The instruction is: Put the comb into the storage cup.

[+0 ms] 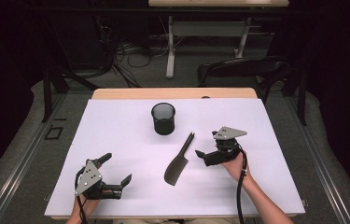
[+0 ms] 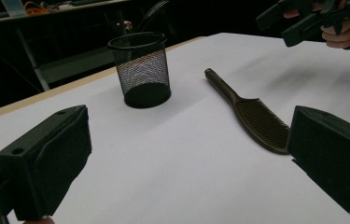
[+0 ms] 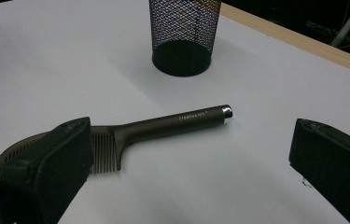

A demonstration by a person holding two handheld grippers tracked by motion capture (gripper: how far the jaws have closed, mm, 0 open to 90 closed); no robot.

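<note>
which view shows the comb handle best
The right gripper view: the comb lies close, its handle sideways with the printed lettering legible. The left gripper view shows it farther off, partly behind a jaw. The high view shows the whole comb, small, beside the mesh cup.

On the worktop (image 1: 116,140) a mesh cup (image 1: 163,118) stands upright toward the far edge, near the middle, and a comb (image 1: 178,161) lies flat just in front of it and slightly to the right, its handle pointing toward the cup and its toothed head toward the person. The right claw (image 1: 200,155) sits just to the right of the comb, level with its middle and apart from it, jaws spread. The left claw (image 1: 116,170) sits near the front left of the worktop, well to the left of the comb, with its jaws also spread and nothing between them.
</note>
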